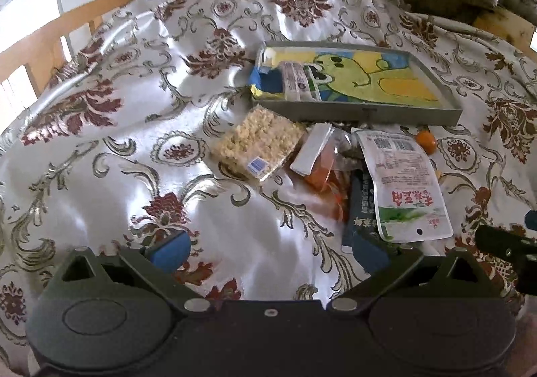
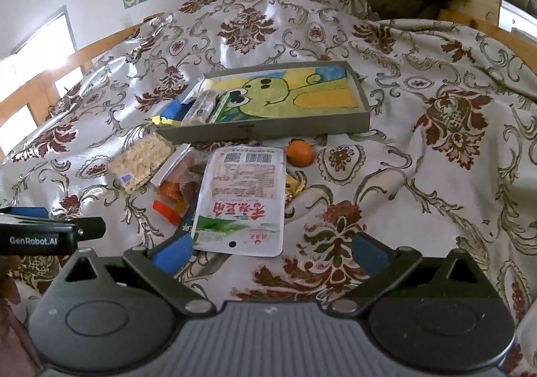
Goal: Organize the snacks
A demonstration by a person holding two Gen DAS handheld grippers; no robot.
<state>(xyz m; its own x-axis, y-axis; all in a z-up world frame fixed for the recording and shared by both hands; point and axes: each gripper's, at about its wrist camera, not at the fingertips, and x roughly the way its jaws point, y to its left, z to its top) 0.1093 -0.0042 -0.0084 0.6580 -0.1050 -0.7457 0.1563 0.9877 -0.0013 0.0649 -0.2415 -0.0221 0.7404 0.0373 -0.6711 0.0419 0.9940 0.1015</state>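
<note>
Right wrist view showed the right gripper [image 2: 268,252] spread wide and empty, low in the frame, its left pad at the bottom corner of the white pouch [image 2: 240,199] — touching or just beside it, I could not tell which. Left wrist view showed the left gripper [image 1: 268,254] spread too, holding nothing, with its right pad near the same pouch's lower edge and a dark packet [image 1: 360,205] half hidden beneath it.

Outward from there, at mid-frame, lay the loose pile: an orange bag [image 2: 176,189], a puffed-rice block [image 2: 141,162] to its left, and a small orange [image 2: 300,152] just right of the pouch's top. Above them sat the tray [image 2: 364,115], with a few packets [image 2: 204,106] bunched at its left end and the rest of its floor bare.

Risks, as I judged them: the pouch lay flat on slick, rumpled cloth, so closing fingers could skate it away or pinch fabric instead. It overlapped its neighbours — lifting it might drag them. Both grippers crowded one corner and could collide. A nudged orange would likely roll.
</note>
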